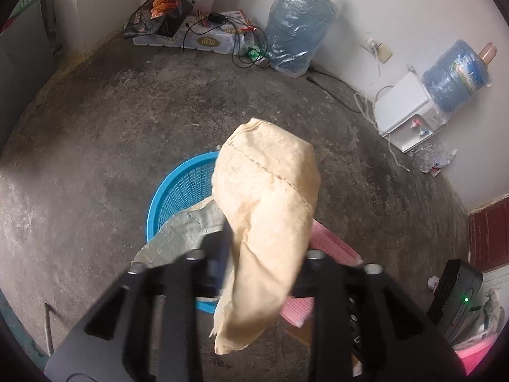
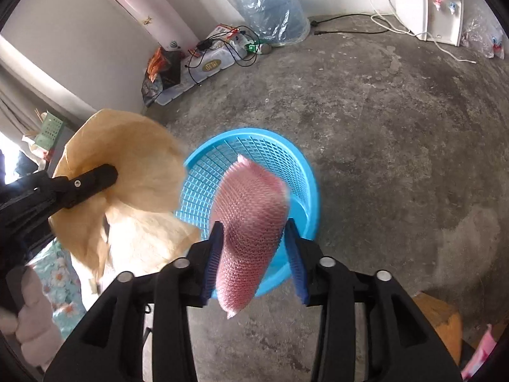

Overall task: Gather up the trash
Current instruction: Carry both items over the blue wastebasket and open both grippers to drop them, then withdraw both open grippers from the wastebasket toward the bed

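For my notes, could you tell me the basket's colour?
Bright blue basket, clearest in the right wrist view.

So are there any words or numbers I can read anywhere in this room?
Black bag: big white letters, too blurred to read.
White pack: gold label, characters too small.
Water jug on the dispenser: label blurred.
No text reads clearly.

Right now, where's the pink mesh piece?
In the right wrist view, the pink mesh piece hangs between the right gripper's fingers, over the blue basket.
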A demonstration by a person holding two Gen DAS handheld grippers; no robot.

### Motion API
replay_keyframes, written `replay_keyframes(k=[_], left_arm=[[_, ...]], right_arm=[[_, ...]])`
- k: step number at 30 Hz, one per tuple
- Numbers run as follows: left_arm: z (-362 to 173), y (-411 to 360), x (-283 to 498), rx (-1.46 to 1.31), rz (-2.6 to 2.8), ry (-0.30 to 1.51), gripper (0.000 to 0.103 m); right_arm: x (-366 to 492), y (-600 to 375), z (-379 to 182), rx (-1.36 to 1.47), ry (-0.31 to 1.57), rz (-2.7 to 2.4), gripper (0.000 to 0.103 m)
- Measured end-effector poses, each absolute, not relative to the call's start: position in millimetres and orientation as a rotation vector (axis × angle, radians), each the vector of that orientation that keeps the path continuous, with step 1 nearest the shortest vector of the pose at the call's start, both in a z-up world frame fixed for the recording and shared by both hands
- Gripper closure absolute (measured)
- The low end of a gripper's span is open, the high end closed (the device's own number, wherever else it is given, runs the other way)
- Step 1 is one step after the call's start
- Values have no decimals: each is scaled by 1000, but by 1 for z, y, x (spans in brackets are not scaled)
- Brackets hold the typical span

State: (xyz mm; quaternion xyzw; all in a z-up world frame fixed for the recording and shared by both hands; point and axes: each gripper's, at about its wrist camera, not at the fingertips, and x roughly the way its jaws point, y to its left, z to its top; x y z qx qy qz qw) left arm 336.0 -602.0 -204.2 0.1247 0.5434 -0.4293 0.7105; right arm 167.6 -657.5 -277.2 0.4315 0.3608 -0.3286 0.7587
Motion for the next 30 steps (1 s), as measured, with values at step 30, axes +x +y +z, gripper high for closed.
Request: replay_keyframes(k=[30], left_arm=[[51,-275,234,-2,-813,912,32]], right_arm=[[100,-508,-132,638,556,-433,33]])
